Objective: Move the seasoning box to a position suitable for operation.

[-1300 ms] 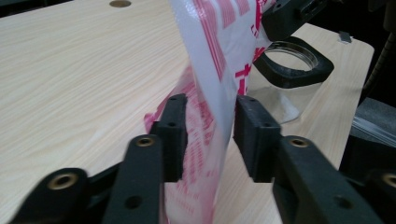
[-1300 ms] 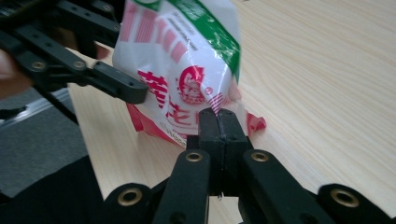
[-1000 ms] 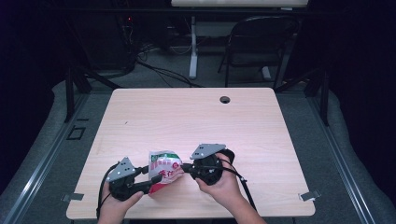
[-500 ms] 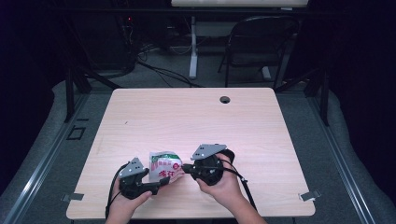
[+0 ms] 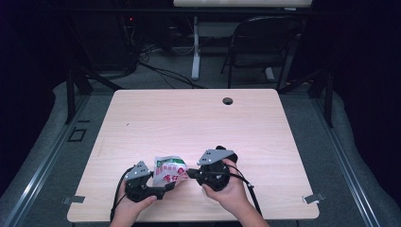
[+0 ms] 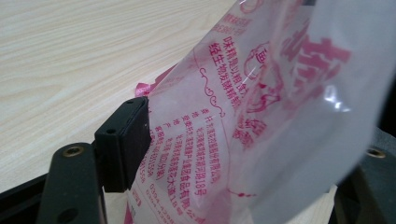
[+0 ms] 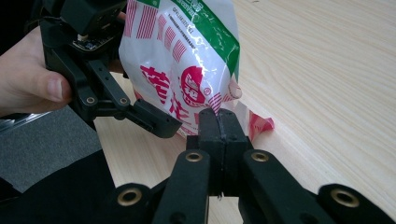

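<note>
Near front table [image 5: 265, 142] edge | packet [image 5: 169, 169] upright, long axis vertical | right gripper [image 5: 191, 173] clamps its edge | left gripper [image 5: 166, 186] lower than before, jaws just opened around packet

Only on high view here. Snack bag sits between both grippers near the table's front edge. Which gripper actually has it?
Observer: The right gripper. In the right gripper view its jaws are shut on the crimped lower edge of the snack bag.
Operator: And the left?
Observer: The left gripper is open. Its jaws have just been opening, with the bag's printed film between them and one pad right beside the film.
Operator: Bag off the table?
Observer: Mostly lifted. Its red corner hangs down towards the table, but I can't tell whether it touches.
</note>
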`<state>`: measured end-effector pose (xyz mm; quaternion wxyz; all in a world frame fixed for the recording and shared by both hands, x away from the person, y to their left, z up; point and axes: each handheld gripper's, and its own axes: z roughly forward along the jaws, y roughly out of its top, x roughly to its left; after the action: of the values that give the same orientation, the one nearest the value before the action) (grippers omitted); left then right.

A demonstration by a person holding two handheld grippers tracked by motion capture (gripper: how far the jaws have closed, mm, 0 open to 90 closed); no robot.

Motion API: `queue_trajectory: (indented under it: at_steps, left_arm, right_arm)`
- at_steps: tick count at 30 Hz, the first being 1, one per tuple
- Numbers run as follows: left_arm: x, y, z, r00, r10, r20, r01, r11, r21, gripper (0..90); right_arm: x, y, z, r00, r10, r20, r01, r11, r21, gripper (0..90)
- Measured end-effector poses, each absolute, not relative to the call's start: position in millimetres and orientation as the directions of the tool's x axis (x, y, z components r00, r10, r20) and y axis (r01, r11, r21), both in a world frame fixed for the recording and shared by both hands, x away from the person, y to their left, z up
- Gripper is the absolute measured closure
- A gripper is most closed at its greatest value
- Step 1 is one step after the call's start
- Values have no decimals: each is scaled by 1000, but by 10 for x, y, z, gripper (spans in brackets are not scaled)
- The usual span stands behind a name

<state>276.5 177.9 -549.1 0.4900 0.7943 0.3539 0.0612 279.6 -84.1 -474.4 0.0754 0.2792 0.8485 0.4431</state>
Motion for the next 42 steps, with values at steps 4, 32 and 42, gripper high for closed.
queue_trajectory:
  at_steps: [4, 32, 42]
  left_arm:
    - [2759, 1735, -5535, 740, 631, -234, 497, -278, 822, 263]
    - [2851, 1735, -5892, 715, 663, -223, 564, -357, 745, 238]
    - [2869, 1711, -5888, 713, 675, -191, 555, -377, 741, 272]
  right_arm:
    - [2773, -888, -4780, -833, 539, 125, 410, 448, 794, 900]
    - [2761, -913, -4793, -835, 532, 143, 415, 437, 798, 900]
    - [2752, -915, -4803, -837, 528, 145, 413, 435, 801, 900]
